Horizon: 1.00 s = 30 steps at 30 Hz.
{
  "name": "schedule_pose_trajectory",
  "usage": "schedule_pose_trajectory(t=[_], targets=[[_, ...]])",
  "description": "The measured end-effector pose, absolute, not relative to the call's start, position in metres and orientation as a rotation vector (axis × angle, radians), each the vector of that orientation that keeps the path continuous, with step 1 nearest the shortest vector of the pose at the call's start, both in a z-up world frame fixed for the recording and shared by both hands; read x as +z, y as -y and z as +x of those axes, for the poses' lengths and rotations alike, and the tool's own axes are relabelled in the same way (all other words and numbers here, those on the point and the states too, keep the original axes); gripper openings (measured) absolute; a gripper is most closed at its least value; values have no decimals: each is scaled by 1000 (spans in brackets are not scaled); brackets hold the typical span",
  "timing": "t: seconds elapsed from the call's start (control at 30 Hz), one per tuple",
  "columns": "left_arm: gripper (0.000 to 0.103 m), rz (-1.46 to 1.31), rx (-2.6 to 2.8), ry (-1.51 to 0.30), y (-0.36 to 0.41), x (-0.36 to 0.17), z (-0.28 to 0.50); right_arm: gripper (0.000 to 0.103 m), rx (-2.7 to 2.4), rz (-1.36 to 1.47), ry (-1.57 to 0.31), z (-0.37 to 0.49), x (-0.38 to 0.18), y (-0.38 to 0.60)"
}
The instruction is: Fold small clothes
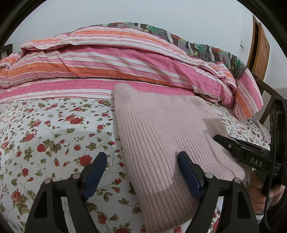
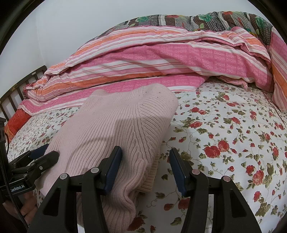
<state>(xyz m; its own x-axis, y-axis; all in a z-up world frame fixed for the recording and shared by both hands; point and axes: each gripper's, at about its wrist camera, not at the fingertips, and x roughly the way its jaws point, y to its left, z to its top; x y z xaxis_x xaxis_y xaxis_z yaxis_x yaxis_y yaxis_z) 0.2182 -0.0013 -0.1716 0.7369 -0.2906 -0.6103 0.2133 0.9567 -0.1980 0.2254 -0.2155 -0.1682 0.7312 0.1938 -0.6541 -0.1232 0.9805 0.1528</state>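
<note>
The bed (image 1: 44,129) fills both views, covered by a white sheet (image 2: 233,136) printed with red roses and green leaves. Along its far side lies a heaped duvet (image 1: 111,59) in pink, orange and white stripes, with a darker patchwork quilt (image 1: 193,44) showing behind it against the pale wall (image 1: 143,12). A wooden door (image 1: 260,52) stands at the far right of the left wrist view, and a dark slatted bed frame (image 2: 19,86) shows at the left edge of the right wrist view.

The sweater (image 1: 161,129), pale pink and ribbed, lies folded into a compact bundle on the sheet, in front of the duvet and between the 2 grippers. Its far end touches the pink edge of the duvet. At its near right corner, in the right wrist view, a cream ribbed hem (image 2: 149,179) peeks out from under the top layer.

The left hand-held gripper (image 1: 142,172) has its jaws spread wide and holds nothing: 1 finger is over the bare sheet, the other over the sweater's near left part. The right hand-held gripper (image 2: 145,166) is likewise spread and holding nothing, 1 finger over the sweater's right edge and the other over the sheet. Each gripper also appears at the margin of the other's view, beside the sweater, with part of a hand (image 1: 260,190) on its handle.
</note>
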Motion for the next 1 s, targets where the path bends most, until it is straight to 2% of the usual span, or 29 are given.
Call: schedule_pose_trajectory(t=[1.0], targets=[[81, -124, -290, -668, -1, -168, 216, 54, 179, 98, -720, 223, -165, 215]])
